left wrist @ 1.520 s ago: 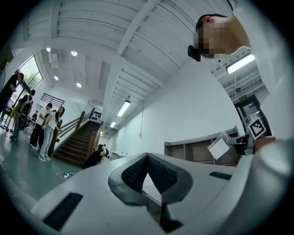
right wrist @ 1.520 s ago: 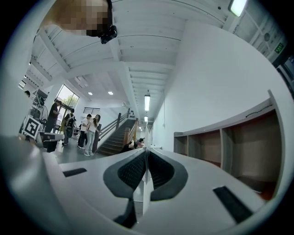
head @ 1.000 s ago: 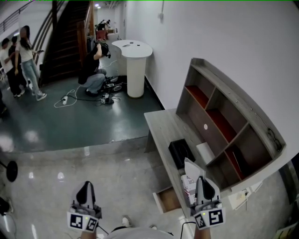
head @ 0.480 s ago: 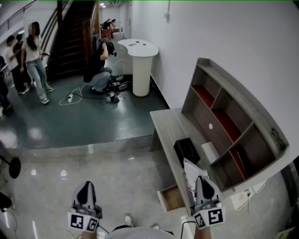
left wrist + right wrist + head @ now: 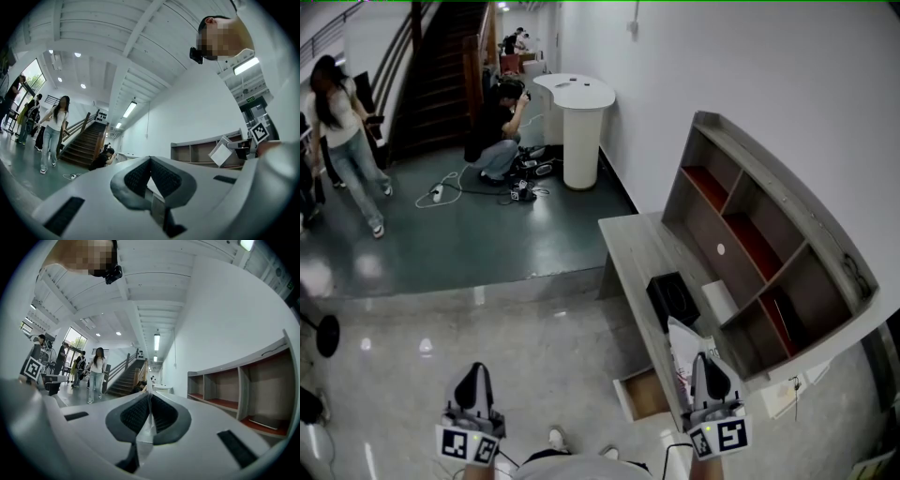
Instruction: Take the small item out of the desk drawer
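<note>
A wooden desk (image 5: 634,251) stands along the wall at the right, and its drawer (image 5: 641,395) is pulled open below the near end. My right gripper (image 5: 710,362) hovers over that end of the desk, shut on a thin white packet (image 5: 681,345) that sticks up and to the left from its jaws. In the right gripper view the packet (image 5: 148,414) shows edge-on between the pads. The left gripper view shows the packet (image 5: 220,153) as a white square at the right. My left gripper (image 5: 473,374) hangs over the floor, well left of the desk, shut and empty (image 5: 150,160).
A black box (image 5: 672,298) and a white block (image 5: 716,301) lie on the desk under a slanted shelf unit (image 5: 769,225). A white round pedestal (image 5: 581,122), a crouching person (image 5: 499,131), floor cables, stairs and a walking person (image 5: 342,131) are farther back.
Both grippers keep their places in the head view. The view has swung a little, and the people at the far left have walked on.
</note>
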